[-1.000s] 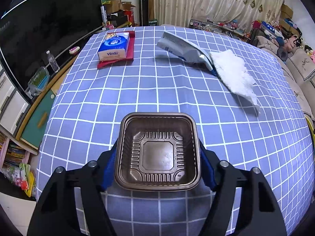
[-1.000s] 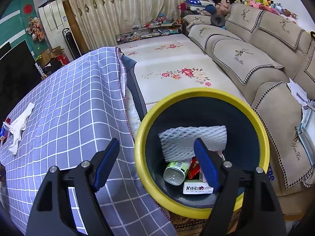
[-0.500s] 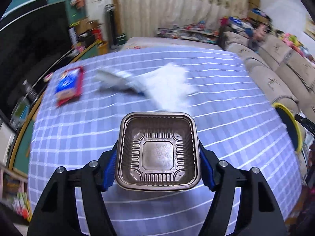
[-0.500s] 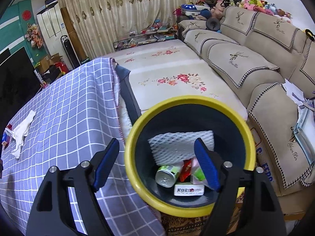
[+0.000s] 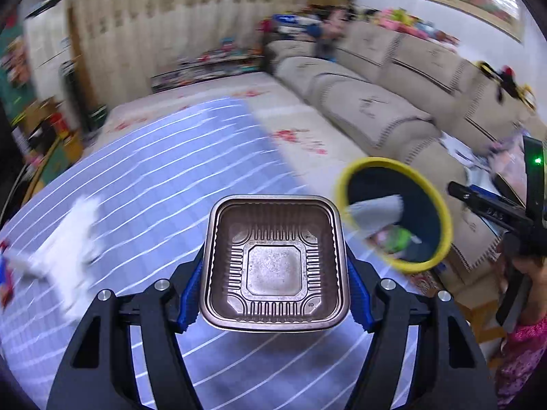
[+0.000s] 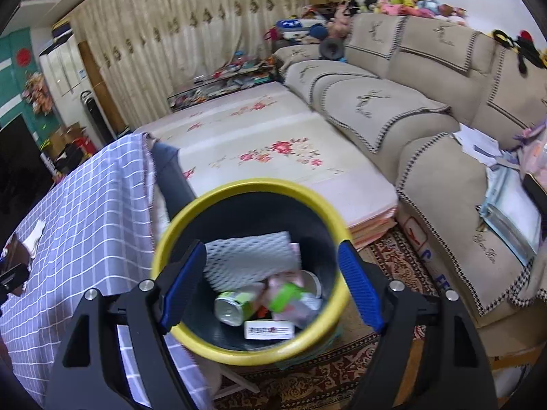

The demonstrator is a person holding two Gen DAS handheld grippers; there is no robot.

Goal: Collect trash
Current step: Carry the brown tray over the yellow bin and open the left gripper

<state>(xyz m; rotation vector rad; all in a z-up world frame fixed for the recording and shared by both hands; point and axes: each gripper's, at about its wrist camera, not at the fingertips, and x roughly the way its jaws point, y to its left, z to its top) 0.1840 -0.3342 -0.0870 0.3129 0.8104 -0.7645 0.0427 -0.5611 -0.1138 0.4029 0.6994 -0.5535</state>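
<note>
Left gripper [image 5: 275, 271]: blue ribbed pads clamped on two opposite sides of a square brown plastic tray [image 5: 274, 264], rounded corners, fluted walls, flat scuffed base, rim rolled outward; tray held above the desk [image 5: 164, 171], open side facing the camera. Desk covered in a blue cloth with a white grid, blurred in this view; a white crumpled cloth [image 5: 68, 242] lies on it to the left. Beyond the desk edge, to the right of the tray: round bin [image 5: 441, 212], yellow rim, dark inner wall. Right gripper [image 6: 270, 283]: jaws spread wide, nothing between the pads, hanging over the bin mouth. Bin contents seen from the right wrist: white foam netting [image 6: 249, 256], a green drink can [image 6: 232, 305] on its side, a small white box [image 6: 270, 329], crumpled wrappers. Farther back: floral mat, beige sofa [image 6: 393, 102] with dark trim.
</note>
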